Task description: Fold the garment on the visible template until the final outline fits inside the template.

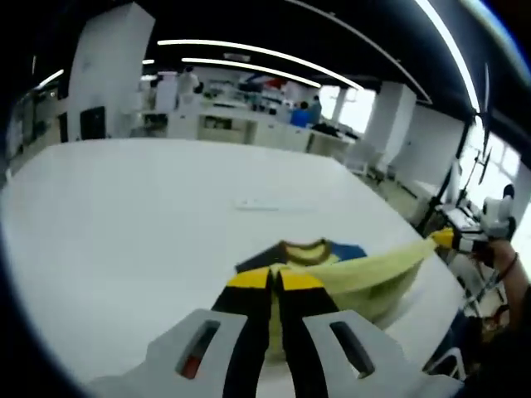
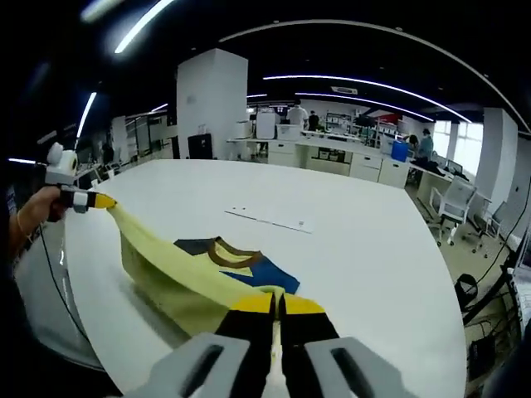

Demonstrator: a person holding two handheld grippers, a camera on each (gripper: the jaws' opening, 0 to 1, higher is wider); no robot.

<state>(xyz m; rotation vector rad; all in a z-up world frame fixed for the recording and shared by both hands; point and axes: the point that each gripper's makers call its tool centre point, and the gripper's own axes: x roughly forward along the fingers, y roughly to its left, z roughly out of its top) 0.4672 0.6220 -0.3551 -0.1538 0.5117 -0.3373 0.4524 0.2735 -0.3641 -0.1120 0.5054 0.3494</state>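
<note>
Item: pale yellow soft fabric garment [image 2: 178, 278] with a brown-trimmed neckline and dark blue shoulder panels. It lies partly on the broad white matte desk [image 2: 348, 249], near the desk's close edge. One long edge of the cloth is lifted off the desk and stretched in a taut band between the two tools.

Left tool [image 1: 276, 282]: black jaws with yellow tips, closed tight on the garment's yellow edge. In the right gripper view it appears off the desk's left edge [image 2: 101, 201], held by a person's hand, with cloth trailing from its tip.

Right tool [image 2: 277, 305]: same build, jaws pressed together on the opposite end of that edge. In the left gripper view it appears beyond the desk's right edge [image 1: 444, 239].

Handling, as a judgement: light, limp knit that sags wherever unsupported and creases easily; not fragile, and unlikely to slip while pinched. Best held at the corners or hem ends, as now, with the edge kept taut so the fold lands straight.

Materials: the cloth is matte and softly draped, and folds into rounded ridges. The desk is smooth, flat and hard. A small pale strip [image 2: 270, 218] lies farther in on the desk, beyond the garment. No template outline can be made out.
</note>
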